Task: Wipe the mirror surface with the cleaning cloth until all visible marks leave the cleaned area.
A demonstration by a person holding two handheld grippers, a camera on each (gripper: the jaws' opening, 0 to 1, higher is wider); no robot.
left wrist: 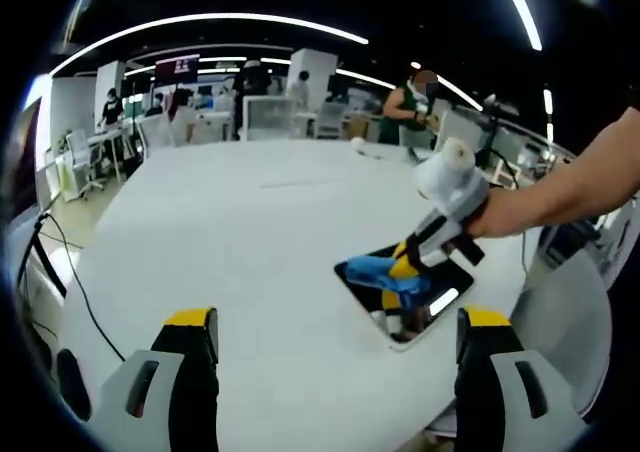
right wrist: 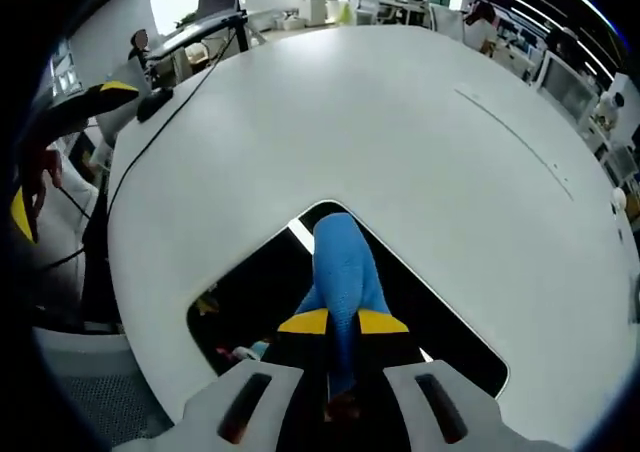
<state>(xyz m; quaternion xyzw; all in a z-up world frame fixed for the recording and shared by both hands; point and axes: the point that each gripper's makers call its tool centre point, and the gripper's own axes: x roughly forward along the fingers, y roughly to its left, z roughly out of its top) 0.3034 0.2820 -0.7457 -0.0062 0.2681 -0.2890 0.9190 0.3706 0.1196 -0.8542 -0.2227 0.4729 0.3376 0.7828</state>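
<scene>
One rectangular mirror (right wrist: 250,292), dark and glossy with rounded corners, lying flat near the edge of one smooth white round desk (right wrist: 400,132). One soft blue cleaning cloth (right wrist: 343,272), bunched and draped onto the glass, clamped between the yellow-tipped jaws of the right gripper (right wrist: 343,322). Left gripper (left wrist: 338,322) released, jaws wide apart above bare desk short of the mirror (left wrist: 405,292).

The left gripper (left wrist: 337,344) had two pale grey jaws with black inner faces and yellow tips. The right gripper (right wrist: 343,322) matched it: grey moulded jaws, dark slots, yellow-capped tips, and, seen from the left gripper view, a white rounded body. The person's forearm (left wrist: 560,192) was bare, with no sleeve visible.
</scene>
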